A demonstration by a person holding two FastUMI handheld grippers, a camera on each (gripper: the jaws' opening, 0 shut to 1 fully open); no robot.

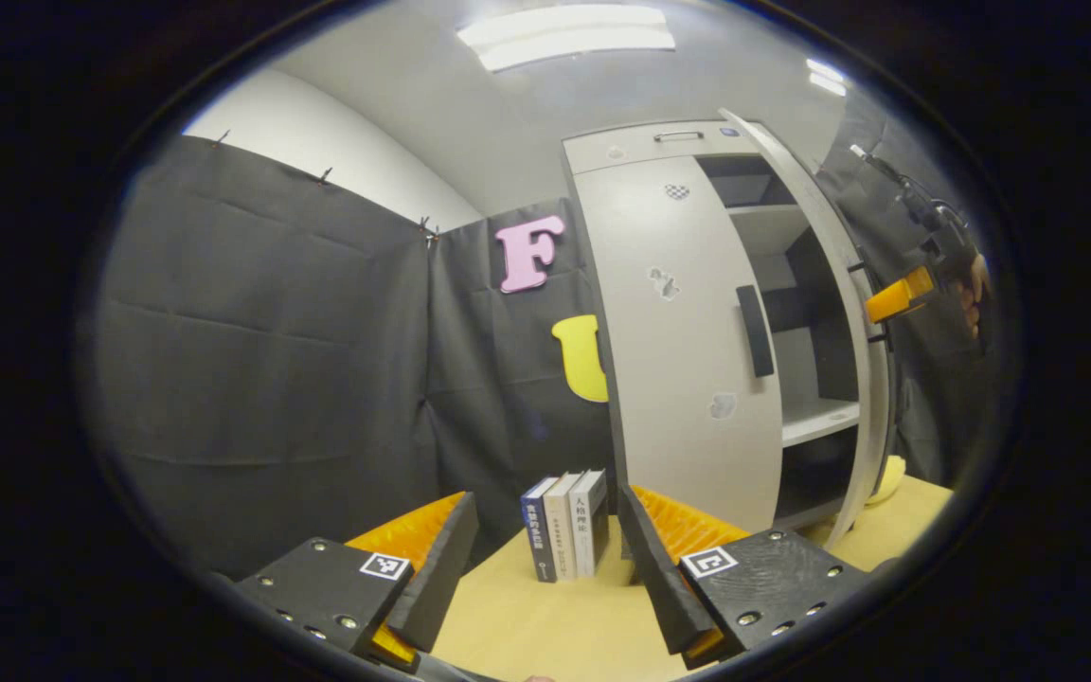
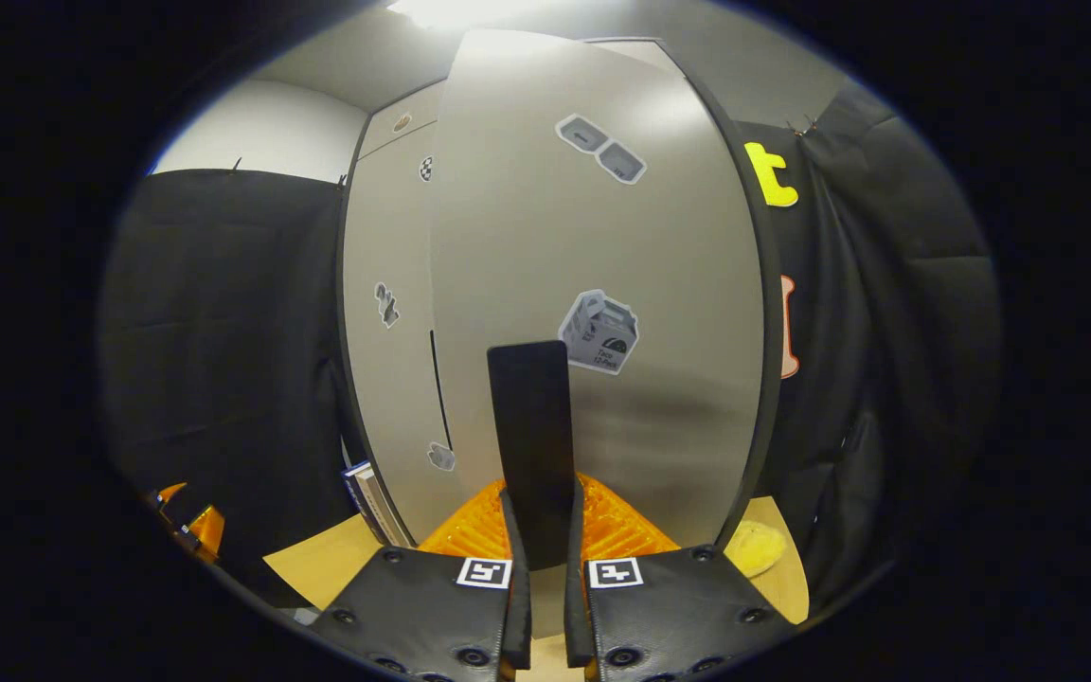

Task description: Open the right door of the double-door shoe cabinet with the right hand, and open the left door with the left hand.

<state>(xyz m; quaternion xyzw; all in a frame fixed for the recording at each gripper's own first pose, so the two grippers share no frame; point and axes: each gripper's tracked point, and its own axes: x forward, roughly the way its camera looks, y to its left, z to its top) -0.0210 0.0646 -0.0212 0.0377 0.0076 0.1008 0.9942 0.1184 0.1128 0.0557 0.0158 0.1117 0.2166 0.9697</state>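
Note:
The grey shoe cabinet (image 1: 688,142) stands on a wooden table. Its right door (image 1: 839,313) is swung partly outward, showing shelves (image 1: 815,417) inside. The left door (image 1: 688,379) lies flat and closed, with a black vertical handle (image 1: 756,332). My left gripper (image 1: 545,568) is open, low and well short of that door, with nothing between its fingers. In the right gripper view the right door (image 2: 602,237) looms close, and my right gripper (image 2: 541,511) is shut on its black handle (image 2: 531,417). The right gripper (image 1: 905,296), with a hand behind it, appears at the door's edge in the left gripper view.
Three books (image 1: 566,535) stand upright on the wooden table (image 1: 527,625) just left of the cabinet's base. A yellow object (image 2: 754,547) lies on the table by the open door's right side. Black cloth walls close in on the left and right.

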